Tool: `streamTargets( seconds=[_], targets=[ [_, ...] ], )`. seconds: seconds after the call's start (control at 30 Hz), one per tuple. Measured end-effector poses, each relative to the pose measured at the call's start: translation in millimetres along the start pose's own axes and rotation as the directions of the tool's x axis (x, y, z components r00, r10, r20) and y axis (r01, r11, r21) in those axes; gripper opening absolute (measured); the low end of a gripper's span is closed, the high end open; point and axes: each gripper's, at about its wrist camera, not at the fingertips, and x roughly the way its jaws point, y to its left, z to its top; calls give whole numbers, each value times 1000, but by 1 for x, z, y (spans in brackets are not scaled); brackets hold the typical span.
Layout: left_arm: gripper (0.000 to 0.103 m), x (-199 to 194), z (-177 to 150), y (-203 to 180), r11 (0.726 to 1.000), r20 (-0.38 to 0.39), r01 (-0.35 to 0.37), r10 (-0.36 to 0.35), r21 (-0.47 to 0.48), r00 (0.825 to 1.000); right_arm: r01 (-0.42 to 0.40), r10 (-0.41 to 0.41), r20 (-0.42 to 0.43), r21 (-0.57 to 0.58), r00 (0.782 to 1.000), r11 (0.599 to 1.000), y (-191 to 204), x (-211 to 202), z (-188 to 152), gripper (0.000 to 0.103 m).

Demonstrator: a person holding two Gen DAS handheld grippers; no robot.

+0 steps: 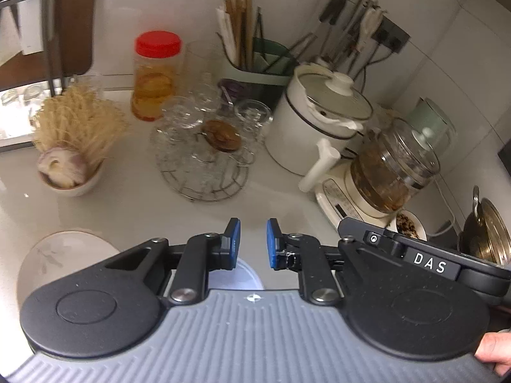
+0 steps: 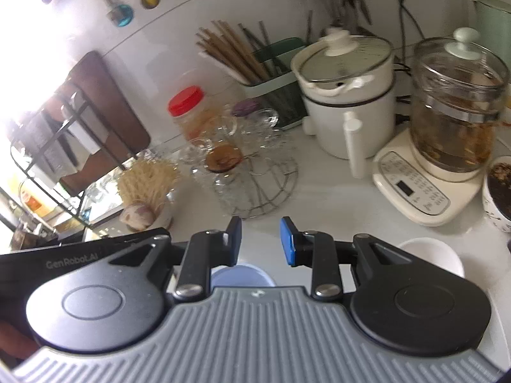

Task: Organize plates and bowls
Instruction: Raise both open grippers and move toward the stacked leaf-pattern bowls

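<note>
My left gripper is open and empty above the white counter. A pale lavender bowl lies just under and behind its fingers, mostly hidden. A white plate with a leaf print lies at the lower left. My right gripper is open and empty too. The lavender bowl shows below its fingers. A white bowl sits to its right, partly hidden. The right gripper's black body reaches into the left wrist view.
A wire rack of glass cups, a red-lidded jar, a bowl with garlic and noodles, a chopstick holder, a white pot and a glass kettle on its base crowd the back. A patterned bowl stands at right.
</note>
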Motion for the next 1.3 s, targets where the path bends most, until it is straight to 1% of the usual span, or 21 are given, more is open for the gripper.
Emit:
streamTargets(
  seconds=[0.3, 0.37, 0.43, 0.63, 0.9, 1.03, 1.07, 1.1, 1.13, 1.17, 1.2, 1.27, 1.3],
  targets=[
    [20, 33, 2, -38, 995, -63, 68, -64, 68, 996, 76, -77, 14, 82, 997, 994, -42, -16, -3, 31],
    [25, 41, 3, -48, 993, -79, 83, -77, 89, 994, 94, -97, 16, 105, 995, 990, -52, -19, -4, 31],
    [28, 49, 3, -57, 990, -94, 92, -82, 106, 992, 113, -117, 20, 126, 993, 986, -63, -23, -5, 31],
    [31, 73, 1, -81, 984, -143, 115, -95, 136, 985, 168, -174, 14, 196, 985, 966, -100, -30, -12, 31],
    [32, 110, -9, -107, 969, -226, 156, -111, 193, 968, 210, -215, -12, 273, 976, 939, -143, -32, -23, 31],
    [33, 131, -13, -116, 965, -263, 169, -113, 200, 958, 248, -250, -29, 290, 968, 924, -159, -30, -25, 31],
    [34, 135, -15, -117, 965, -272, 172, -114, 199, 956, 254, -256, -34, 299, 966, 920, -164, -30, -25, 42],
    [35, 140, -16, -119, 964, -279, 175, -115, 199, 953, 257, -259, -37, 314, 965, 914, -168, -29, -27, 50],
    [38, 144, -17, -121, 964, -287, 176, -115, 198, 951, 262, -264, -40, 331, 964, 906, -173, -28, -28, 65],
    [40, 147, -17, -121, 964, -294, 179, -117, 196, 949, 263, -265, -44, 345, 963, 901, -177, -27, -30, 72],
    [43, 151, -19, -122, 963, -302, 187, -123, 194, 945, 266, -264, -53, 352, 963, 897, -180, -24, -31, 71],
    [51, 160, -21, -123, 962, -318, 194, -125, 193, 940, 260, -251, -73, 366, 965, 893, -187, -18, -34, 71],
    [52, 164, -22, -123, 962, -324, 195, -125, 192, 938, 262, -250, -79, 374, 965, 890, -189, -15, -35, 70]
  ],
)
